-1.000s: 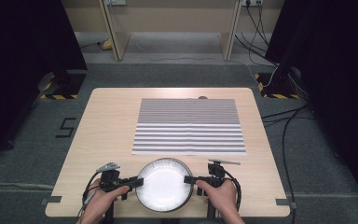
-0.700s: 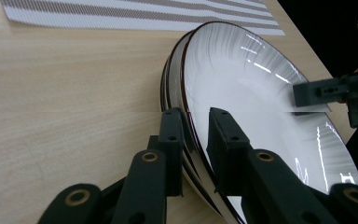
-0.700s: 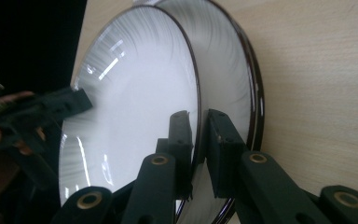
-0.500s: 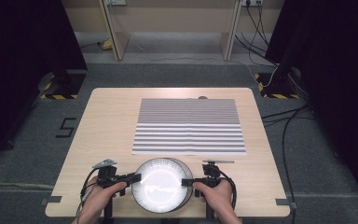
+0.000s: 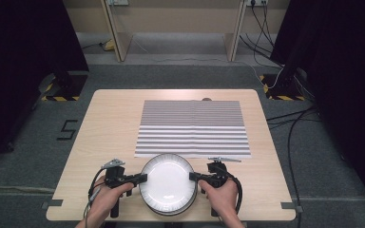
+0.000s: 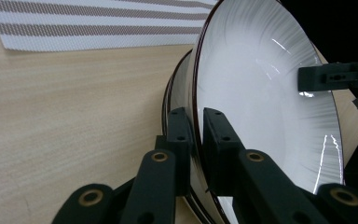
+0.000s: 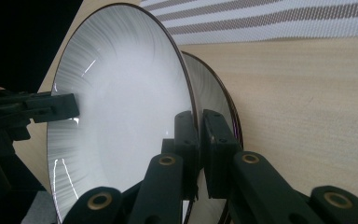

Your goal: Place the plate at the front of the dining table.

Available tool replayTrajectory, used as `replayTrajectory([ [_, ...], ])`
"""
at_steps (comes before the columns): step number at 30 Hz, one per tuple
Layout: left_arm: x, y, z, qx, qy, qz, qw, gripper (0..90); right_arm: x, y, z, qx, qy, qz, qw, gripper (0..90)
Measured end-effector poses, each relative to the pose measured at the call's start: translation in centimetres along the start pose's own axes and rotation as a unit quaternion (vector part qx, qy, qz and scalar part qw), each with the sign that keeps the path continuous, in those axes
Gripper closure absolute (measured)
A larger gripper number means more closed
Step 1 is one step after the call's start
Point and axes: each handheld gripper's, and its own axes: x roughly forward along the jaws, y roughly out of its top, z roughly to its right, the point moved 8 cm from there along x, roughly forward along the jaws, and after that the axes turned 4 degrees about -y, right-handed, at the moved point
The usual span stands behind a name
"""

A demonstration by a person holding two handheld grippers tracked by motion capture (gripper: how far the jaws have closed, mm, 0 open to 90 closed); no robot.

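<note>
You have the top plate (image 5: 167, 179) pinched at opposite rims, and it sits tipped just above a second plate (image 6: 179, 88) stacked under it at the near edge of the tabletop (image 5: 109, 123). In the left gripper view your left tool (image 6: 196, 126) has its jaws pressed onto the dark-edged rim, one jaw inside the bowl of the plate and one outside; in the right gripper view your right tool (image 7: 198, 128) grips the far rim the same way. In the high view the left tool (image 5: 142, 178) and right tool (image 5: 193, 176) flank the plate, with your left hand (image 5: 108, 197) and right hand (image 5: 221, 197) coming in from the near edge. The lifted rim stands clear of the lower plate on both sides, so I judge the step in hand to be lifting the top plate off the stack. The striped mat (image 5: 192, 128) lies just beyond, its near edge close to the plate, and looks the likely place for it. Next you will need to raise both tools together, keeping the plate level so neither rim slips, then carry it forward over the mat. Watch that the lower plate does not drag along.
</note>
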Motion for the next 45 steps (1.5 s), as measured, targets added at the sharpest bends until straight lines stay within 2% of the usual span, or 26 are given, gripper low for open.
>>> replayTrajectory([
  [8, 0.1, 0.8, 0.0, 0.004, 0.0, 0.023, 0.9997, 84.3, -0.3, 0.7, -0.2, -0.022, -0.008, 0.027, 0.9993, 85.6],
  [11, 0.1, 1.0, 0.0, 0.007, 0.0, 0.024, 0.9997, 84.5, -0.4, 0.8, -0.1, -0.026, -0.01, 0.03, 0.9992, 85.6],
  [12, 0.2, 1.2, 0.1, 0.015, 0.002, 0.029, 0.9995, 84.7, -0.4, 0.9, -0.1, -0.026, -0.01, 0.036, 0.999, 85.6],
  [24, 0.5, 2.5, 0.4, 0.042, -0.003, 0.052, 0.9977, 85.1, -1.1, 1.7, 0.0, -0.047, -0.023, 0.069, 0.9962, 85.6],
  [45, 1.0, 3.7, 0.8, 0.061, 0.001, 0.062, 0.9962, 85.1, -1.6, 2.5, 0.3, -0.053, -0.031, 0.083, 0.9947, 85.5],
])
